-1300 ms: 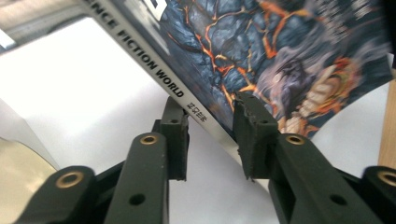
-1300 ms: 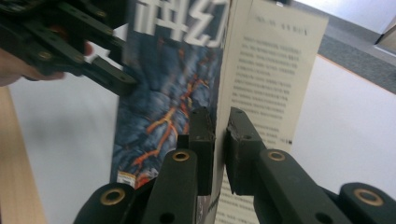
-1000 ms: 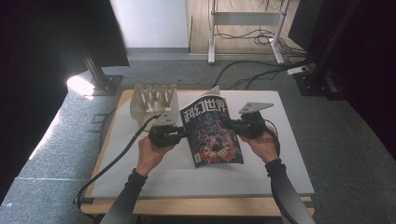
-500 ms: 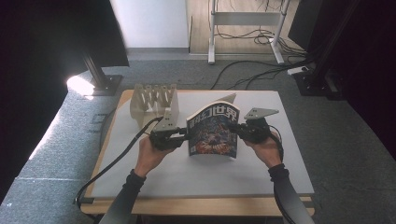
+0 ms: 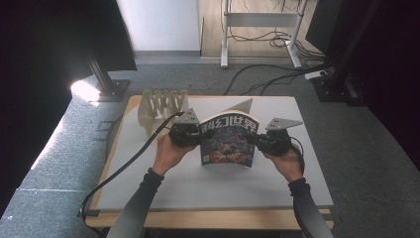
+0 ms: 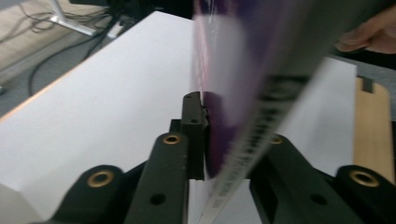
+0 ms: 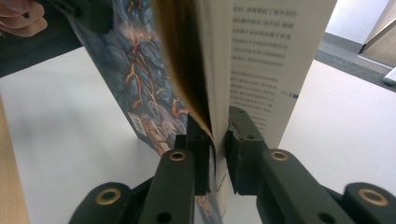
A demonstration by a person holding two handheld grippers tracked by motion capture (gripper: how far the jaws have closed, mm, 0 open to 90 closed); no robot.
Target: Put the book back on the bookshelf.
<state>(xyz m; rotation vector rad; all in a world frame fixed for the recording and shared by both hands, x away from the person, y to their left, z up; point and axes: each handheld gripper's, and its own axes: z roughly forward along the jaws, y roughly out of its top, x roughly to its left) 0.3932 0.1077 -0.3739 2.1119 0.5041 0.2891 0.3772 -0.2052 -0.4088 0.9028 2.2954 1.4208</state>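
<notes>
A magazine [image 5: 229, 144] with a dark illustrated cover and large white characters stands upright on its lower edge over the white mat, held between both grippers. My left gripper [image 5: 198, 138] grips its left edge. In the left gripper view the jaws [image 6: 210, 123] have just been closing and pinch the purple cover [image 6: 243, 93]. My right gripper [image 5: 258, 142] holds the right edge. In the right gripper view its jaws [image 7: 215, 126] have eased open slightly but still clamp a sheaf of printed pages [image 7: 261, 60], with the cover [image 7: 135, 74] to their left.
A pale wooden slotted rack [image 5: 161, 106] stands at the mat's back left. The white mat [image 5: 198, 183] covers most of the wooden table [image 5: 198, 218]. Cables trail off the left front. A metal stand [image 5: 257, 29] and floor cables lie beyond the table.
The magazine has swung from a slanted, more spread pose to a squarer, upright one. Both hands have drawn slightly inward, the right one a little lower.
</notes>
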